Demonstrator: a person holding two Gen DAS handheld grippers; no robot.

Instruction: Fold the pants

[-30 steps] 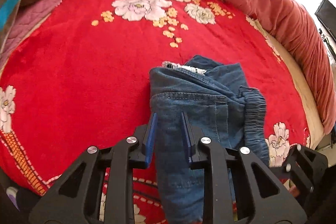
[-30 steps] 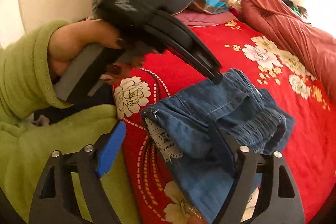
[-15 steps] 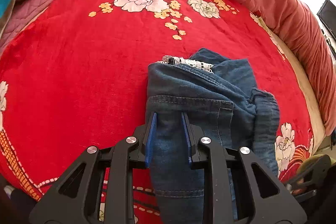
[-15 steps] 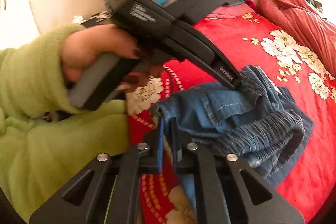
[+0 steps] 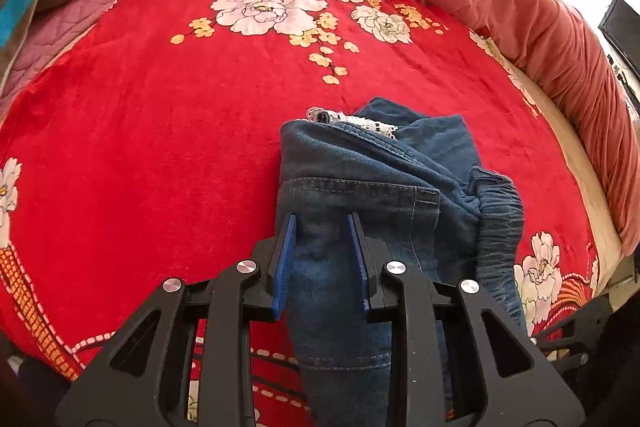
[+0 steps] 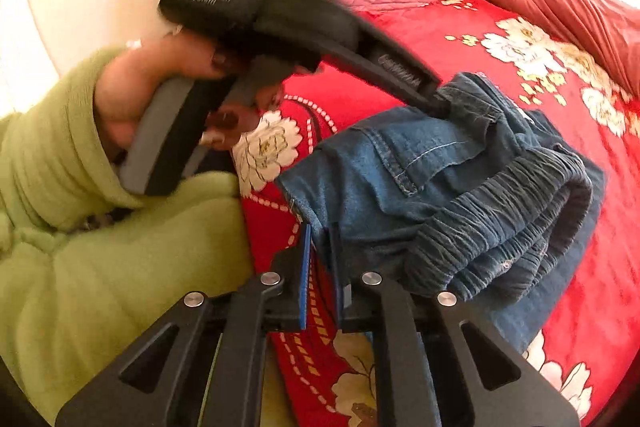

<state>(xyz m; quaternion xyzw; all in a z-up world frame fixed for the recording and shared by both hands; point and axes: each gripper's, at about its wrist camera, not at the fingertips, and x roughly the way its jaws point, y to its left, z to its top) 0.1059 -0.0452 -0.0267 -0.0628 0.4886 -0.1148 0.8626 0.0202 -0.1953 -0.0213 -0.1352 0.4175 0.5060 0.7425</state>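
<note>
Pinching the folded pants (image 5: 372, 195) from two sides, the left tongs (image 5: 322, 223) hold a thick denim fold and the right tongs (image 6: 320, 231) are nearly closed on a thin corner. The bundle rests on the red bed (image 5: 160, 131) (flowered blanket), probably held so for the next fold.
</note>
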